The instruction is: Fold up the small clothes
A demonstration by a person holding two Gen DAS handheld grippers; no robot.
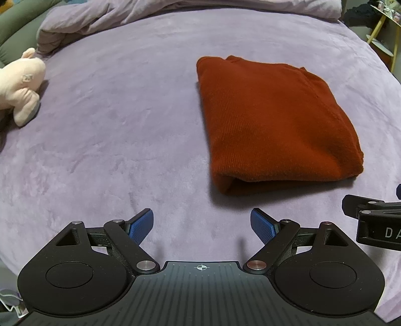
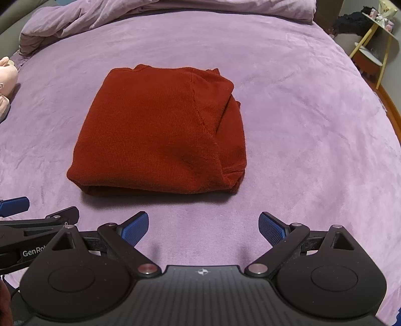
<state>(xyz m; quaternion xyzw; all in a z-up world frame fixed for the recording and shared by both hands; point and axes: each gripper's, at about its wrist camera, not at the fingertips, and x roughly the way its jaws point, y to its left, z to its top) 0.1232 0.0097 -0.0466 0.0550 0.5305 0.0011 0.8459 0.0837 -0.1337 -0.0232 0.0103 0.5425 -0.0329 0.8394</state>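
A rust-red knitted garment [image 2: 160,133], folded into a thick rectangle, lies on the lilac plush bed cover [image 2: 300,120]. Both the left tongs [image 1: 201,227] and right tongs [image 2: 203,229] hang spread wide and empty, just short of its near edge.

A bed [image 2: 313,125] covered in lilac plush is seen ahead. A rumpled duvet [image 2: 175,12] is heaped at its far edge. A yellow-legged shelf [image 2: 376,42] is set far right.
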